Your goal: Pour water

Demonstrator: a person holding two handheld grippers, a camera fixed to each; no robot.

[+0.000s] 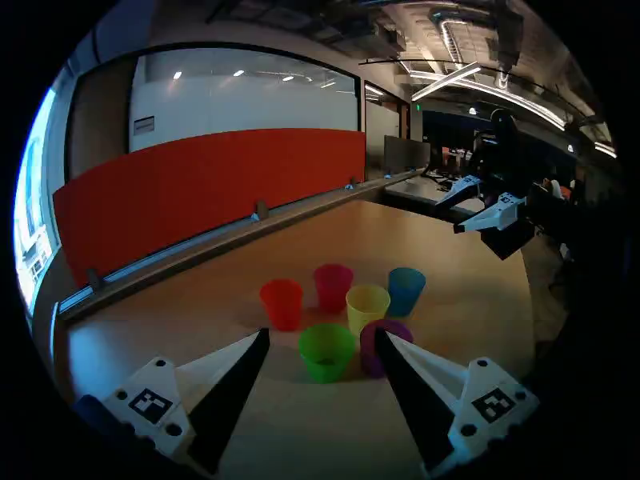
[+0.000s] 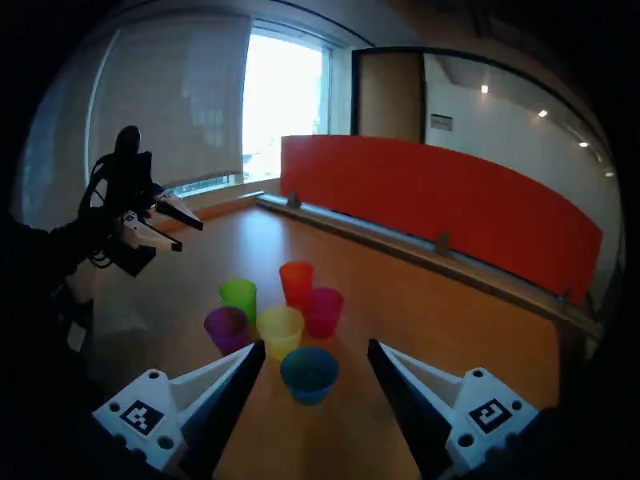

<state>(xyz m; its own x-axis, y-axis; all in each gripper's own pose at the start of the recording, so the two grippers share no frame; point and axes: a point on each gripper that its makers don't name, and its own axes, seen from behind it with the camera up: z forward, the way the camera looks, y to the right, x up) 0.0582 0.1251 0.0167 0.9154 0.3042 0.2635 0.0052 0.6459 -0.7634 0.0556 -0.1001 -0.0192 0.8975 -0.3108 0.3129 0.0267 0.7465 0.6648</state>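
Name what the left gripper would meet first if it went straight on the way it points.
Probably the green cup, nearest between the left gripper's open fingers; the purple cup sits close beside it.

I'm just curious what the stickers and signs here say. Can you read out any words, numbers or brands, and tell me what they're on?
No text can be read here.
Small wall sign: too small and blurred to read.
Square black-and-white markers on the left hand-held gripper and the right hand-held gripper: patterns, no letters.
Coloured cups: no print visible.
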